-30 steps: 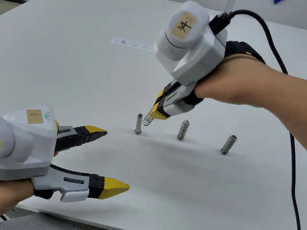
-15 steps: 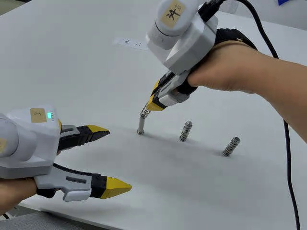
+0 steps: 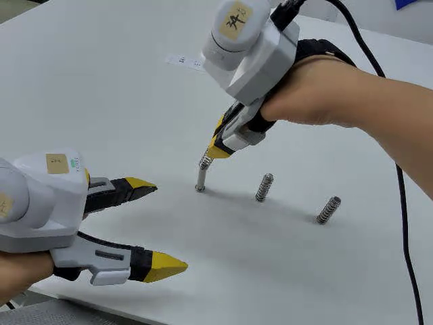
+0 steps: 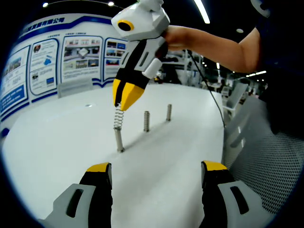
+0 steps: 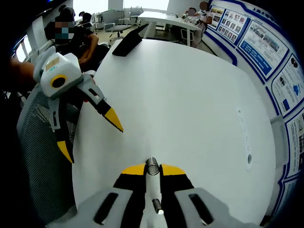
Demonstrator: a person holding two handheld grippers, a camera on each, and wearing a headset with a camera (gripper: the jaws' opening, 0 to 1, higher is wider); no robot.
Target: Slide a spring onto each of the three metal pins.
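One spring pinched in right tongs tops the pin; left tongs spread.

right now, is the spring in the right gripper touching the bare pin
Touching. In the left gripper view, the spring held by the right gripper meets the top of the pin, with no gap between them.

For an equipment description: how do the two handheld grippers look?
The left gripper and the right gripper each have a white body, black jaws with yellow pointed tips, and a tan square label on top. A black cable runs from the right one, and a black strap wraps that hand.
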